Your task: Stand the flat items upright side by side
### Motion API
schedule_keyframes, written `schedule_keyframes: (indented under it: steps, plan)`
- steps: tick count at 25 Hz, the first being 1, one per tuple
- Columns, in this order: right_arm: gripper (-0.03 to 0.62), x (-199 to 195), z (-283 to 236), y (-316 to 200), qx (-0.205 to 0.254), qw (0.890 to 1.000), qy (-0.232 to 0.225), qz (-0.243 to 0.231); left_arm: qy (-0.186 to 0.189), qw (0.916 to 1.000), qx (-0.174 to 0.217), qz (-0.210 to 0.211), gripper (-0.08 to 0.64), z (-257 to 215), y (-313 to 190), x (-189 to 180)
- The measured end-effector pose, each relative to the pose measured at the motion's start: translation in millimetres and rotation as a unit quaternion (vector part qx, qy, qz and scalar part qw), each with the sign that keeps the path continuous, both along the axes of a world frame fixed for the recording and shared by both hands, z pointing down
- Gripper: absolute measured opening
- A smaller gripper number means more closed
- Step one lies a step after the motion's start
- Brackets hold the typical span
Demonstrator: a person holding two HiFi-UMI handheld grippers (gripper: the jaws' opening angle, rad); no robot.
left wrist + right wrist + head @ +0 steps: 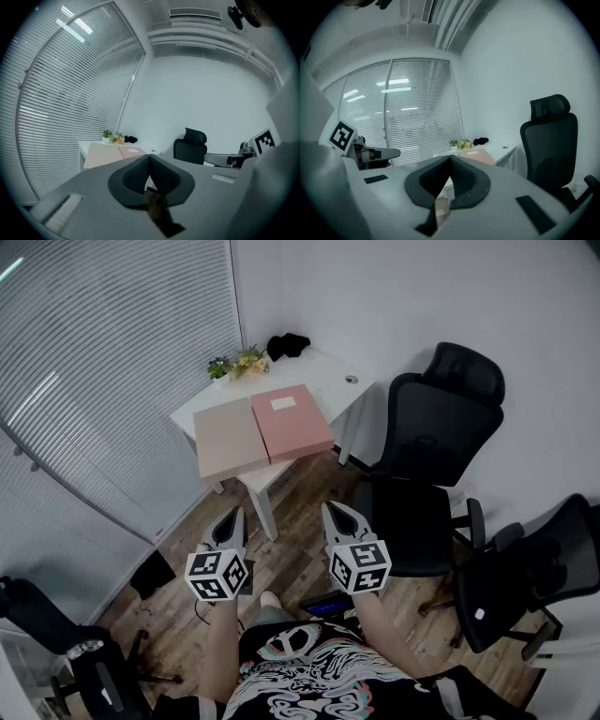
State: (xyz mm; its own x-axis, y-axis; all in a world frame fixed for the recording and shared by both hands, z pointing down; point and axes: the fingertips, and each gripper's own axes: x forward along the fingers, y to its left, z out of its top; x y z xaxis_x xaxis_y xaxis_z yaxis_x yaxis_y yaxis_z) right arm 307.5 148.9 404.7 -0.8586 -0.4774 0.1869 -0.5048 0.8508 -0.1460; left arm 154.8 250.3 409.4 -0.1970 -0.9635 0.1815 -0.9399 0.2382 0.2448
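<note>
Two flat boxes lie side by side on a white table [323,376]: a beige box [229,437] on the left and a pink box [290,421] with a white label on the right. Both overhang the table's near edge. My left gripper [232,514] and right gripper [335,510] hover over the floor, well short of the table, both shut and empty. The left gripper view shows the beige box [102,155] and pink box [132,151] far ahead, past the shut gripper [148,157]. Beyond the shut gripper [450,157], the right gripper view shows the pink box [477,155].
Small potted flowers [238,363] and a black object [287,345] sit at the table's far edge. A black office chair [427,460] stands right of the table, another chair [534,577] further right. Window blinds [103,371] run along the left. The floor is wood.
</note>
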Motion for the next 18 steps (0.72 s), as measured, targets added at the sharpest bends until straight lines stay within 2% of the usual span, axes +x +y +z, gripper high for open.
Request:
schedule_keyframes:
  steps: [10,14,17,18]
  plan:
    - [0.002,10,2,-3,-0.007,1.000,0.001,-0.001,0.006,1.0000,0.003,-0.004,0.002,1,-1,8]
    - [0.003,17,3,-7,-0.037,0.999,-0.021,0.000,0.020,0.9997,0.009,0.006,0.003,1,-4,13]
    - [0.005,22,4,-10,-0.048,0.999,-0.021,-0.003,0.045,0.9987,0.012,0.018,0.115,3,-6,19]
    - [0.008,23,4,-10,-0.048,0.999,-0.021,-0.004,0.046,0.9987,0.011,0.018,0.126,4,-5,21]
